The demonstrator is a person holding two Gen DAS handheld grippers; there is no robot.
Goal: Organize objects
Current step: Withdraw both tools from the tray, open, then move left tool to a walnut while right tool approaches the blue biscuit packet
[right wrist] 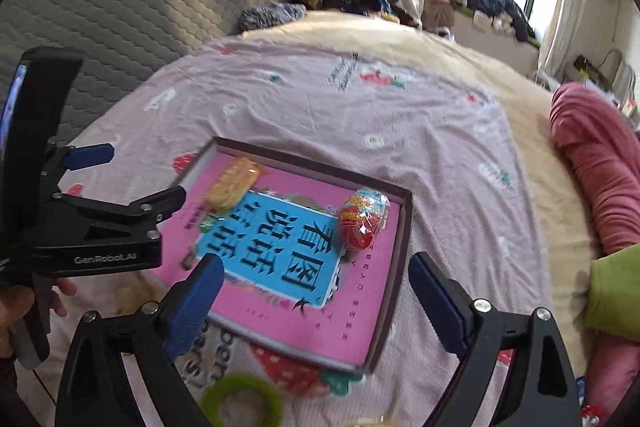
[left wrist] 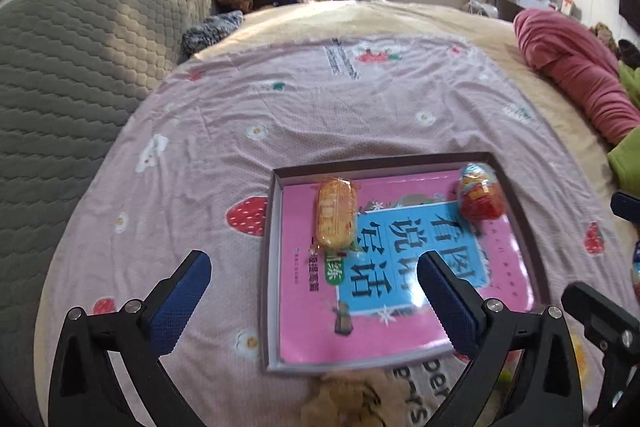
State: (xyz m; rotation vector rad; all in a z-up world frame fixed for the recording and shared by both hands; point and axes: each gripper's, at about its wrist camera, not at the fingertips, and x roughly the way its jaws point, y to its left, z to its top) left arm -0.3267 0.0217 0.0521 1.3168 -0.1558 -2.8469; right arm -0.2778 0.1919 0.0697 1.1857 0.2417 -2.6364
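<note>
Now your left claw [left wrist: 314, 271] and right claw [right wrist: 316, 275] are both wide apart, holding nothing. Just ahead of them, on the bed, the box [left wrist: 269, 267] holds a pink book [left wrist: 400, 307], an orange snack [left wrist: 335, 213] and a red candy [right wrist: 362, 223].

Shallow box [left wrist: 276, 267] on pink strawberry-print sheet [left wrist: 320, 107], holding pink book [left wrist: 400, 323] flat, cover up. Orange wrapped snack [left wrist: 335, 213] lies near box's far-left corner; red wrapped snack [left wrist: 480, 191] at far-right corner.
</note>
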